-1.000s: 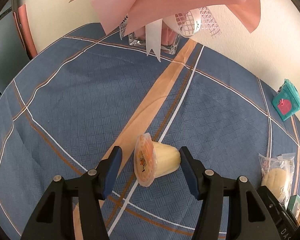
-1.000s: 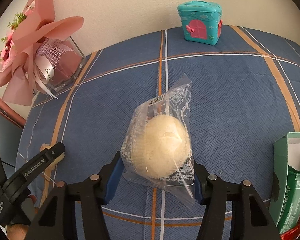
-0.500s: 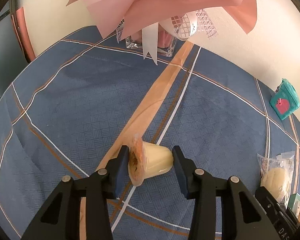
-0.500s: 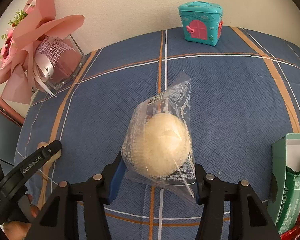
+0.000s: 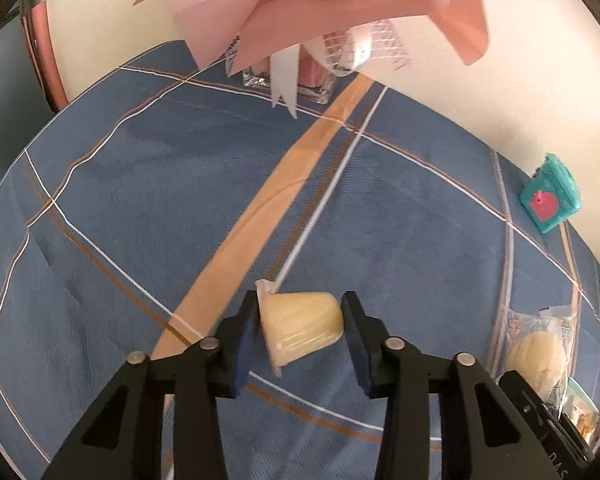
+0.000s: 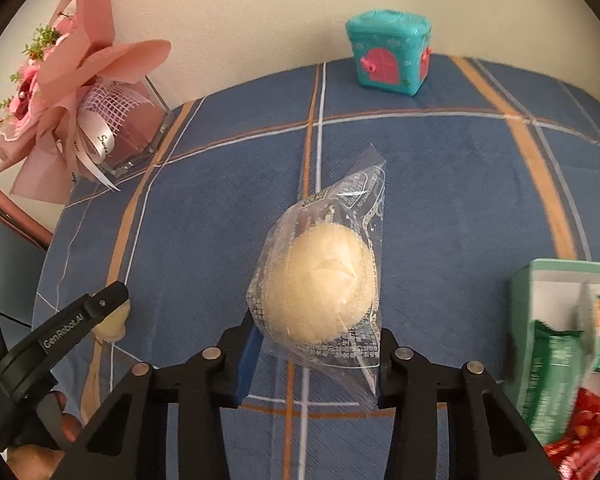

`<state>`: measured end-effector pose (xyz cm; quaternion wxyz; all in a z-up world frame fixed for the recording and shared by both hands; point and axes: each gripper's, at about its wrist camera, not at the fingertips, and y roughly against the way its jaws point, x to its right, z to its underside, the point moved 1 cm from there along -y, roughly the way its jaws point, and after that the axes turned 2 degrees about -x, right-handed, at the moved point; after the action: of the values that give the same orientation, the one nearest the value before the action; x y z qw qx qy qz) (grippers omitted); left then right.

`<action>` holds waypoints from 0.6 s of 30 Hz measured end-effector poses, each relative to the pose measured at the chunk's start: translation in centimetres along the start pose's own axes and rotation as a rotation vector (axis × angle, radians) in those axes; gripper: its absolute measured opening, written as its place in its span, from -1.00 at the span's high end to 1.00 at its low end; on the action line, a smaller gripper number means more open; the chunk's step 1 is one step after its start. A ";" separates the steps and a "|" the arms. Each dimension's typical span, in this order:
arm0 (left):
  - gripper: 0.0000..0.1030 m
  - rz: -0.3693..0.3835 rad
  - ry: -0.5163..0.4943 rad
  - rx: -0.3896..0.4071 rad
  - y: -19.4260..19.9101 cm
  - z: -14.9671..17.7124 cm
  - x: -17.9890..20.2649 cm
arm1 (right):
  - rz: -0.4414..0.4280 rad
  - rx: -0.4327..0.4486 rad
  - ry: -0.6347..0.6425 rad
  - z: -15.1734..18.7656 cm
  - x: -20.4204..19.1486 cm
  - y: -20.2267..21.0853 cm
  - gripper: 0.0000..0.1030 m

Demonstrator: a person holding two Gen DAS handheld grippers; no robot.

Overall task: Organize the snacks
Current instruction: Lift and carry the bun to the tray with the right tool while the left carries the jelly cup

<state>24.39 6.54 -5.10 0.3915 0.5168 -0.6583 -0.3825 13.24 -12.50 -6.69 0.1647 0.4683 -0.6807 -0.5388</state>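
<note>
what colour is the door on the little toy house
Pink, on the teal toy house; clearest in the right wrist view.

We've got a blue tablecloth [image 5: 148, 216] crossed with tan bands and thin white and brown lines. The jelly cup [image 5: 302, 326] is pale yellow, and the black left gripper [image 5: 300, 334] wears blue pads. We see a cream bun in its clear wrapper [image 6: 320, 292] printed with white, and blue pads again on the black right gripper [image 6: 316, 350]. Far back, a teal toy house [image 6: 388, 52] shows a pink door; pink paper wraps the bouquet [image 6: 80, 76]. The box [image 6: 540, 320] is green, with green and red packets inside.
</note>
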 end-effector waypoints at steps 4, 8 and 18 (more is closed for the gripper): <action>0.26 0.021 -0.008 -0.001 1.0 0.4 1.0 | 0.003 0.010 -0.002 0.0 0.7 1.7 0.12; 0.26 0.035 -0.024 -0.010 1.7 1.0 2.1 | 0.011 0.017 0.007 0.0 1.2 3.1 0.12; 0.26 0.118 -0.055 -0.032 4.4 3.4 6.0 | 0.046 0.027 -0.007 1.4 3.9 6.7 0.12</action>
<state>18.61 1.76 -1.73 0.4031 0.4602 -0.6919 -0.3834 7.17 -14.95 -2.38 0.1683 0.4526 -0.6992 -0.5272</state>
